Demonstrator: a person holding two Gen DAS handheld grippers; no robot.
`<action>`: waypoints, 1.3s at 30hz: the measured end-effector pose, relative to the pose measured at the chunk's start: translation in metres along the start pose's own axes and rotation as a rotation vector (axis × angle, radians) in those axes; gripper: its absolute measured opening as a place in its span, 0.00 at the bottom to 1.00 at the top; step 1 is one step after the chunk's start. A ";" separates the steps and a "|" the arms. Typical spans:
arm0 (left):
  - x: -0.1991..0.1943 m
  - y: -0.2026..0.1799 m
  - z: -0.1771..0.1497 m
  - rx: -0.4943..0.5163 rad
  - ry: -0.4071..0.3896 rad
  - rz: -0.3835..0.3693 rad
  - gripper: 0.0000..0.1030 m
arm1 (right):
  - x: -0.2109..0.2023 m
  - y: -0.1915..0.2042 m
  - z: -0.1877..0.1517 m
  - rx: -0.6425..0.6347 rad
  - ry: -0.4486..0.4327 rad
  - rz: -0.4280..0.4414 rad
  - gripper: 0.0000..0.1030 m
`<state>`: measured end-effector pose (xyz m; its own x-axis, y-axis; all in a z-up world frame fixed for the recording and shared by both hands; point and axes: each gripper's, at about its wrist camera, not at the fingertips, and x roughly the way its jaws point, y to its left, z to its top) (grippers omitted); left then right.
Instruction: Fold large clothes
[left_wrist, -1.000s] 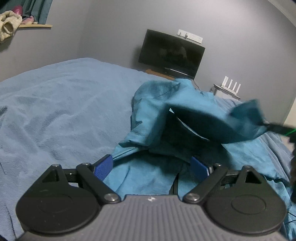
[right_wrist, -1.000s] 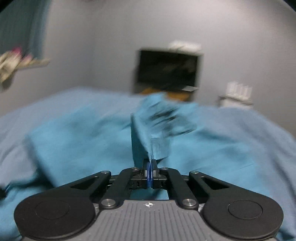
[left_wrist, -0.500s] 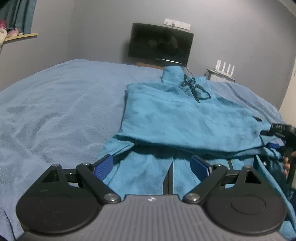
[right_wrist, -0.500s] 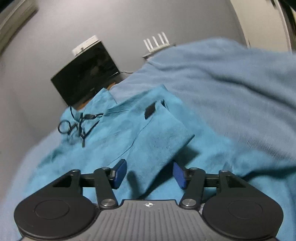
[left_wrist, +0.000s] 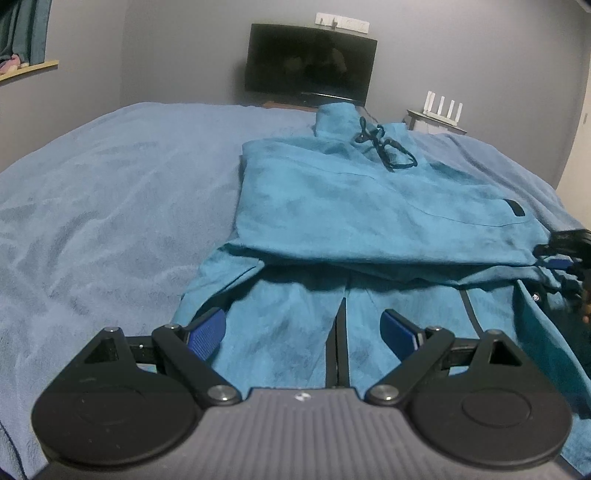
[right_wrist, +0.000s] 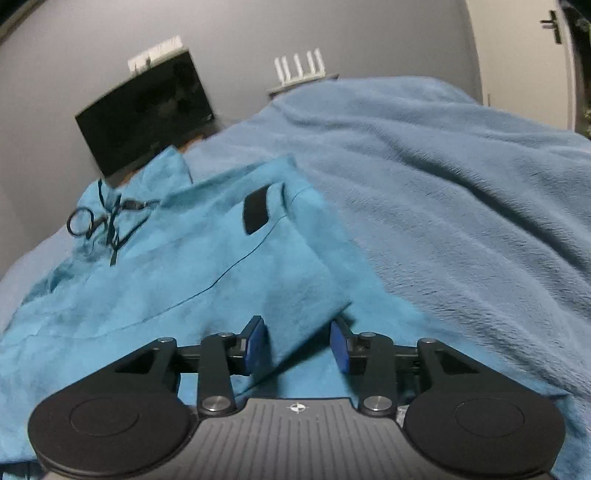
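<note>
Teal hoodie (left_wrist: 369, 206) lies flat on the blue blanket (left_wrist: 110, 206) with one fold laid across its lower half, right gripper (right_wrist: 297, 345) having just narrowed its parted jaws around the fold's corner without pinching, left gripper (left_wrist: 303, 332) spread wide and empty above the hem, apparently awaiting the next fold.

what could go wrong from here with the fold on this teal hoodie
1. The right gripper has just been closing its jaws around the folded corner of the teal hoodie; gripping only the top layer may undo the fold.
2. The black drawstring lies loose on top and could snag or get trapped in the next fold.
3. The left gripper is open over the lower hem, so that side could shift on the fuzzy blanket.
</note>
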<state>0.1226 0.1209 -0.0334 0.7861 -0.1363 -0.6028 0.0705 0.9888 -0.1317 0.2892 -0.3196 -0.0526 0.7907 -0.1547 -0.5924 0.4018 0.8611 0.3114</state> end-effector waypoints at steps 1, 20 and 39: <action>0.000 0.000 0.000 -0.001 0.000 0.001 0.88 | -0.006 -0.002 -0.002 0.003 -0.007 -0.002 0.45; -0.047 0.019 0.009 0.004 -0.070 0.075 0.88 | -0.213 -0.068 -0.015 -0.402 0.106 0.157 0.72; -0.196 0.027 -0.037 0.348 0.184 -0.051 0.88 | -0.318 -0.115 -0.046 -0.799 0.337 0.302 0.78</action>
<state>-0.0526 0.1718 0.0520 0.6553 -0.1629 -0.7376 0.3353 0.9377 0.0908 -0.0298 -0.3470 0.0657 0.5832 0.1729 -0.7937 -0.3383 0.9400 -0.0438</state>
